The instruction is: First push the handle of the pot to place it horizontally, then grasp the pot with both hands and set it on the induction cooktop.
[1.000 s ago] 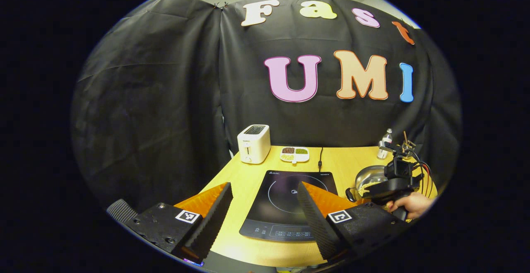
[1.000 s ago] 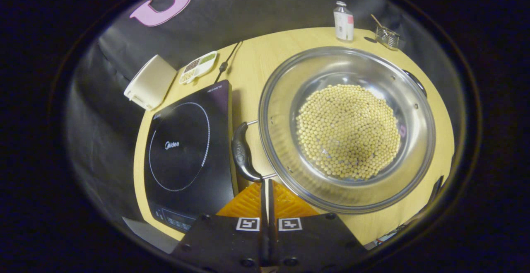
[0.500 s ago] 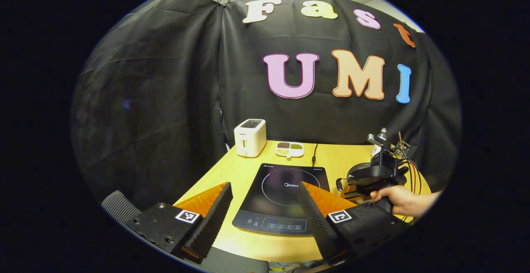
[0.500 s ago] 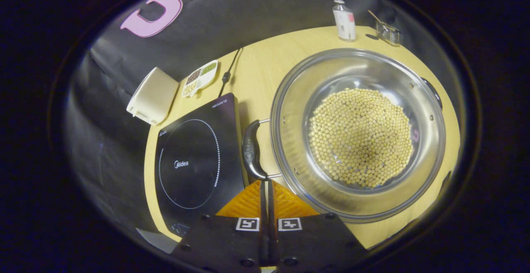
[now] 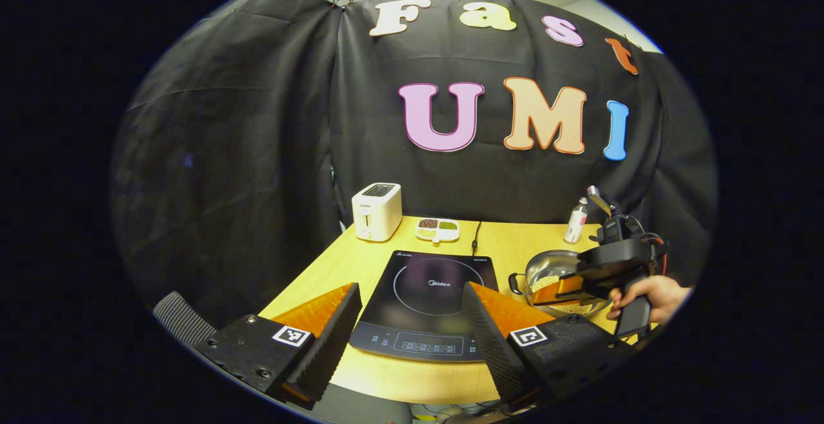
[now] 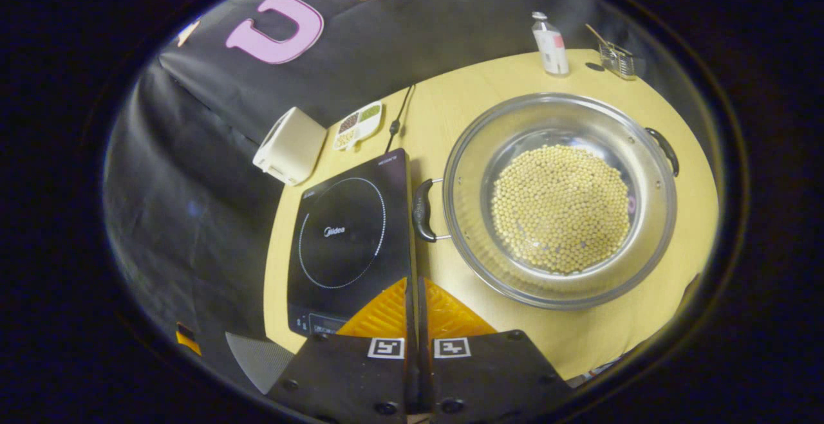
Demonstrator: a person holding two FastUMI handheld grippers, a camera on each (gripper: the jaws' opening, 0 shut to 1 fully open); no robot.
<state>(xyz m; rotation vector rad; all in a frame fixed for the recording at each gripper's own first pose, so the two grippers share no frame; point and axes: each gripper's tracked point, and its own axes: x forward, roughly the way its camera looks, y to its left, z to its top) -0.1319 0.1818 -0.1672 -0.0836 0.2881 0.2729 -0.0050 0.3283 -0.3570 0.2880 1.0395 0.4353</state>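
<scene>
Pale wood-grain table (image 6: 450, 109), smooth, rounded far edge against the black cloth wall.

Induction cooktop (image 6: 351, 237): flat glossy black glass slab, thin dotted ring at centre, touch panel strip on the near edge. Directly ahead of the left gripper (image 5: 412, 318), seen between its spread fingers; ahead-left of the right gripper (image 6: 415, 302).

Pot (image 6: 560, 199): wide shallow polished steel, round, mirror-like wall, bottom covered in small round pale-yellow beans. On the table just right of the cooktop, not on it. Ahead-right of the right gripper; in the left gripper view far right (image 5: 553, 266). Two black curved loop handles on wire brackets: near one (image 6: 421, 210) lying flat, between pot wall and cooktop edge; far one (image 6: 664, 148) on the opposite rim.

Left gripper: wide apart, nothing between; inner faces finely ribbed, square tags on the blocky bases.

Right gripper: pressed together, only a hairline seam, holding nothing; ridged wedge faces. Clear of the handle, short of it, above table level. In the left gripper view (image 5: 547, 292) held in a hand (image 5: 650, 295) over the pot's near side.

Behind the cooktop: boxy cream toaster (image 6: 290, 144), rounded corners; white divided dish (image 6: 358, 123) with dark, green and pale grains; thin black cord (image 6: 398, 121). Back right: small clear bottle (image 6: 551, 44); small wire-mesh holder (image 6: 617, 60), contents too small to tell.
</scene>
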